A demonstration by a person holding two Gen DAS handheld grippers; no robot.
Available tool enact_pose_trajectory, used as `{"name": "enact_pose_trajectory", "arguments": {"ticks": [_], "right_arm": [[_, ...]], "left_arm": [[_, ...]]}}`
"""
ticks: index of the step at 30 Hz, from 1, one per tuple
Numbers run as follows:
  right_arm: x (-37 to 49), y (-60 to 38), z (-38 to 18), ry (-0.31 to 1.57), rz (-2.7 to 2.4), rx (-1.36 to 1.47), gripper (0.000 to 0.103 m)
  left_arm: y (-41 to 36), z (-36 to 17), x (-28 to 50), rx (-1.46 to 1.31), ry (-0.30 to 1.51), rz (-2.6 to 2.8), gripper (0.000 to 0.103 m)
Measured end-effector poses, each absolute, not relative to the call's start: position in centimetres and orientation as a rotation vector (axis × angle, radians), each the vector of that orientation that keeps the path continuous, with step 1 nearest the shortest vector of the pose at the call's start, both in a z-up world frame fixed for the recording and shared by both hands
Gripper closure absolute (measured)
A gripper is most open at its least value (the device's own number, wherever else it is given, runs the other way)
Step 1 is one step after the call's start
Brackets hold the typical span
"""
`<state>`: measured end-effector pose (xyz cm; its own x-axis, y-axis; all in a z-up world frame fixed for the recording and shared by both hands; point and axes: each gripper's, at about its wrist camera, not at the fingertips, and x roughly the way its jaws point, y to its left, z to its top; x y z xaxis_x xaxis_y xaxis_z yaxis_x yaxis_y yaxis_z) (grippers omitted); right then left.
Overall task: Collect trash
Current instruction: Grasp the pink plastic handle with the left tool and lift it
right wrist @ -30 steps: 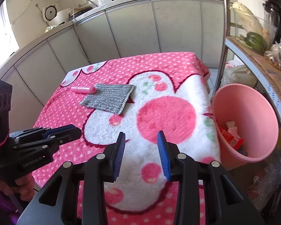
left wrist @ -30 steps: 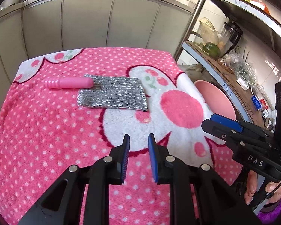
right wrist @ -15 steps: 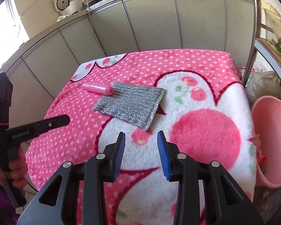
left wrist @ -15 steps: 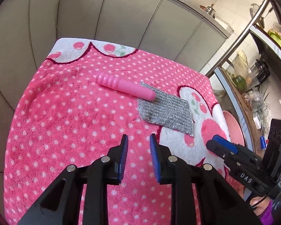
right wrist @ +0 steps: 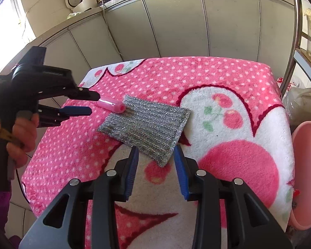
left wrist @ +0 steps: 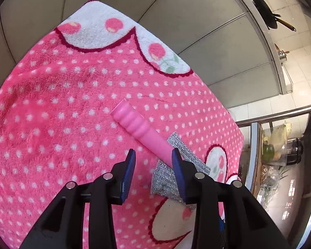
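While its jaws open, left gripper [left wrist: 152,173] nears pink handle [left wrist: 142,133], mid frame, nothing pinched | right gripper [right wrist: 155,166] apart, empty, by silver scrub cloth [right wrist: 145,124] | both trash bits on blanket [right wrist: 228,145] | pink bin [right wrist: 309,176] right edge | none collected yet

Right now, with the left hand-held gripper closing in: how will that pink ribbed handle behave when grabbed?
The pink handle looks like rigid moulded plastic, so probably stiff and light. It is round and lies flat on the plush blanket, so a nudge could roll it. Its smooth end nearest the left hand-held gripper, whose jaws are opening, may be slippery; the ribs should grip better.
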<state>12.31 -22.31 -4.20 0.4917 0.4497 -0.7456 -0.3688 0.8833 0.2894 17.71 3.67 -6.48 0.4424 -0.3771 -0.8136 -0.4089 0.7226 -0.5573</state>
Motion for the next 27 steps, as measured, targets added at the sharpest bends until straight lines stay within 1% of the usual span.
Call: {"name": "enact_pose_trajectory", "arguments": {"ticks": [7, 16, 22, 27], "right_arm": [[13.0, -23.0, -4.3, 0.929, 0.506, 0.113, 0.067], [13.3, -23.4, -4.6, 0.938, 0.513, 0.129, 0.067], [13.4, -23.2, -4.6, 0.946, 0.527, 0.129, 0.067], [13.7, -23.0, -5.1, 0.968, 0.54, 0.146, 0.067]], "left_arm": [[2.6, -7.6, 20.0, -0.81, 1.184, 0.101, 0.067], [1.4, -7.6, 21.2, -0.778, 1.178, 0.16, 0.068], [0.4, -7.5, 21.6, -0.692, 1.158, 0.121, 0.073], [0.0, -6.7, 21.3, -0.605, 1.12, 0.079, 0.081]]}}
